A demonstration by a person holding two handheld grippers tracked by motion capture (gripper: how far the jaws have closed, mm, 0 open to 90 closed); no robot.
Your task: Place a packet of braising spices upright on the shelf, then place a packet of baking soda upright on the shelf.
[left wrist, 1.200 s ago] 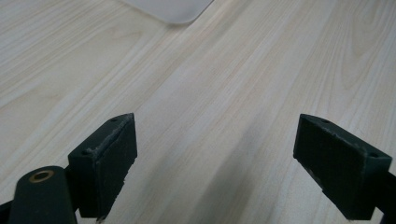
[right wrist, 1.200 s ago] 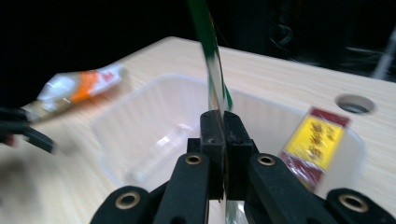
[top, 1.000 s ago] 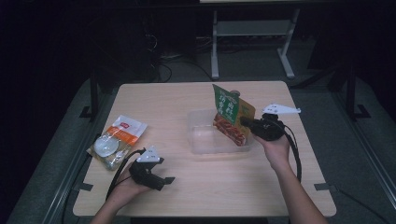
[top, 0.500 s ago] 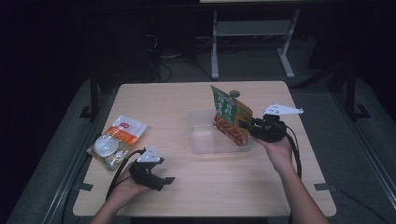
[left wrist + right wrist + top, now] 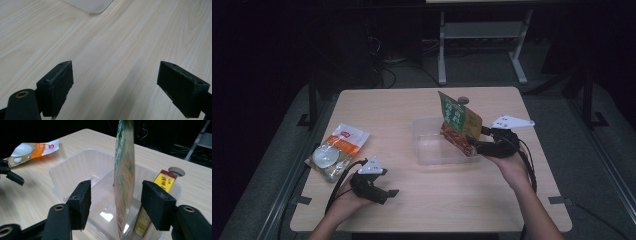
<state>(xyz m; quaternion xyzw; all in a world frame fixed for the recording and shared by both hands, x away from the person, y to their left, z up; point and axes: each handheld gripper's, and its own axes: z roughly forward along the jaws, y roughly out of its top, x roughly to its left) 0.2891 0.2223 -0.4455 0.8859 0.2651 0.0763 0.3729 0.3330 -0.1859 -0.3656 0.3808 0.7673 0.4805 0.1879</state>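
A green, orange and red pouch [image 5: 458, 124] stands tilted at the right end of a clear plastic container [image 5: 427, 145] in the middle of the table. In the right gripper view the pouch [image 5: 123, 170] is edge-on between the jaws of my right gripper [image 5: 119, 192], which stand open on either side without touching it. A yellow and red packet [image 5: 165, 182] leans inside the container [image 5: 62, 167] behind the right jaw. My left gripper [image 5: 384, 191] rests open near the table's front left, and nothing lies between its pads [image 5: 58, 87].
A white and orange packet [image 5: 337, 152] with a round white lump lies at the table's left edge, also seen as a packet [image 5: 32, 148] in the right gripper view. A round cable hole [image 5: 463, 100] sits behind the container. A white frame stands on the dark floor beyond the table.
My right gripper and the pouch have sunk slightly toward the container. The left gripper has not moved.
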